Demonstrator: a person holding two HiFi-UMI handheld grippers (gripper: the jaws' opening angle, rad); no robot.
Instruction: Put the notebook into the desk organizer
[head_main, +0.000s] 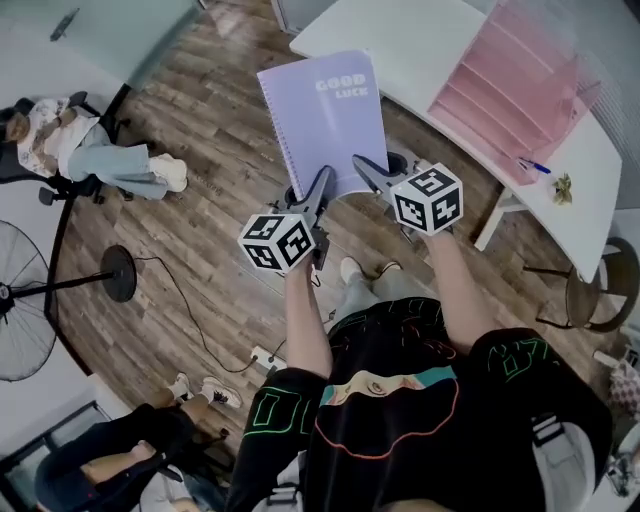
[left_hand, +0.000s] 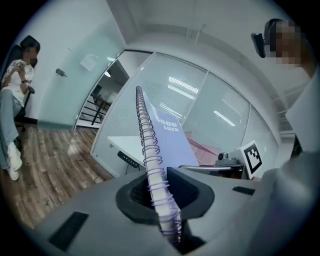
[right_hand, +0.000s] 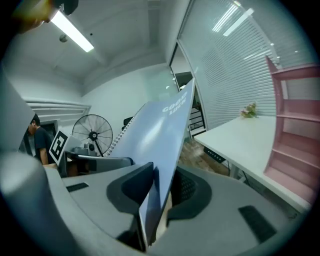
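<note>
Left claw (head_main: 320, 186): clamped on the spiral-bound edge of the notebook (head_main: 325, 115), near its bottom corner. The left gripper view shows the wire coil running straight down between the pads of the left claw (left_hand: 162, 194).

Right claw (head_main: 368, 170): clamped on the opposite, plain edge, also low down. In the right gripper view the cover and page block sit pinched between the pads of the right claw (right_hand: 160, 194). Both claws are narrow, closed on the book.

Notebook: lilac cover, "GOOD LUCK" printed near the top, held in the air between the two claws, cover facing up toward the head camera, tilted away from the person. It is over the wood floor (head_main: 200, 120), on the near side of the bench (head_main: 420, 40), and not in the organizer.

Pink desk organizer (head_main: 515, 95) stands on the white bench, well apart from the notebook, to its right in the head view. A blue pen (head_main: 533, 166) lies just beside the organizer's near corner.

Further left: a pedestal fan (head_main: 20, 300) and a seated person (head_main: 90, 150).
</note>
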